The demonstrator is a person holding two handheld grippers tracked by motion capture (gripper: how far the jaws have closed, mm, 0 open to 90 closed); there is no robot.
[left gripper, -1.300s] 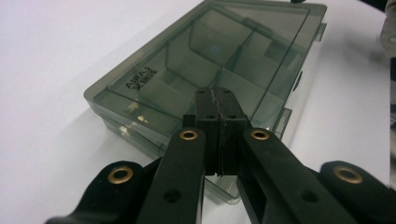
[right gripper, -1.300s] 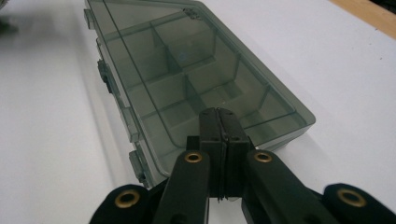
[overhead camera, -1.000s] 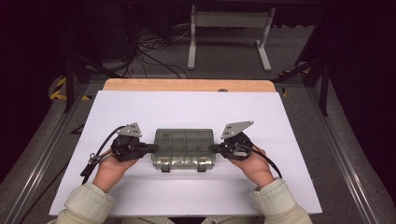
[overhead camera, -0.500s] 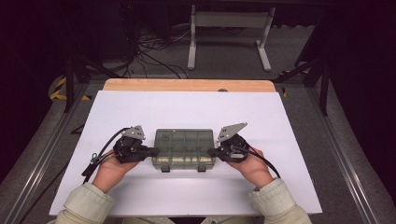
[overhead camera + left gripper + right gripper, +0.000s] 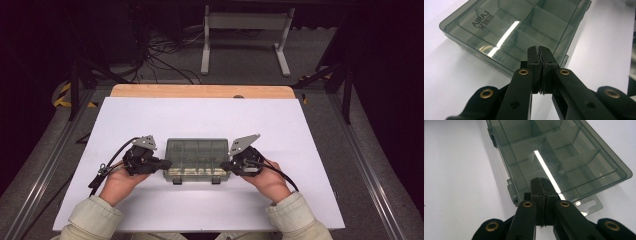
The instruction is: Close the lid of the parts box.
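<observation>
A smoky translucent compartment box [image 5: 197,156] lies flat on the white table top [image 5: 200,117], lid shut, two latches on its near side. My left gripper [image 5: 167,163] is shut, its tip against the box's left end. My right gripper [image 5: 224,165] is shut too, pressed at the right end. In the left gripper view the closed jaws [image 5: 539,50] meet at the box [image 5: 506,32] edge, close to its "AIRAJ" marking. In the right gripper view the closed jaws [image 5: 541,181] sit over the box [image 5: 559,157] end, by its hang tab [image 5: 590,207]. The compartments look empty.
The wooden table edge [image 5: 200,91] runs along the far side. Beyond it on the floor are cables [image 5: 160,55] and a white stand [image 5: 245,30]. Metal rails [image 5: 370,165] flank the table on both sides. Cables trail from both grippers toward the person.
Both grippers have moved inward toward the box's ends. The box itself has hardly shifted.
</observation>
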